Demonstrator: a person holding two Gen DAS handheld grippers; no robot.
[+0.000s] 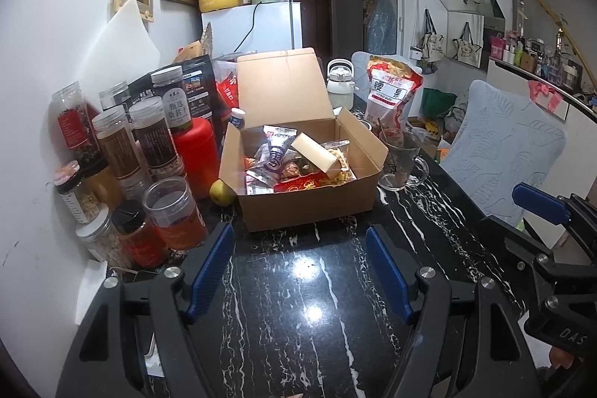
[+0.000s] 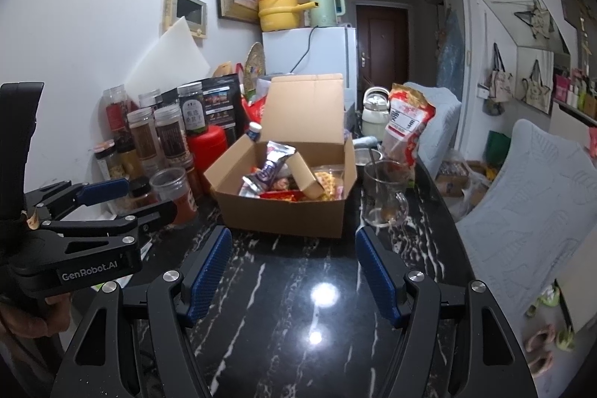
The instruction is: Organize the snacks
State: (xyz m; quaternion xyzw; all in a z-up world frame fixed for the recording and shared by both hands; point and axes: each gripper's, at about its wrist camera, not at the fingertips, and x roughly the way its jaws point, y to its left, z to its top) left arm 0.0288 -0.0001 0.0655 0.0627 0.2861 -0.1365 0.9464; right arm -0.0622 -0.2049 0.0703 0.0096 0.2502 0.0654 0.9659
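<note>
Two bits of writing I can read for sure: "GenRobot.AI" on the side of the left gripper (image 2: 112, 191) as my right camera sees it, and "DAS", cut off at the frame edge, on the right gripper (image 1: 541, 200) at the right of my left camera. Chinese characters show on the red-and-white snack bag (image 1: 391, 92) standing at the far right of the bench (image 1: 298, 286), and on the dark-labelled jar (image 1: 175, 103) among the jars at the left, but I can't read them with confidence. My cardboard box (image 1: 306, 204) sits open in the middle of the bench, lid flap upright, with snack packets (image 1: 276, 155) piled inside; most wrappers overlap and their print is too small to make out. A yellow-green fruit (image 1: 222, 193) lies just beside the box's near left corner, and a glass mug (image 1: 399, 159) stands right of the box, its contents unclear. Both sets of blue-padded fingers (image 2: 209, 267) are spread apart over bare bench, near the box, holding and touching nothing.
</note>
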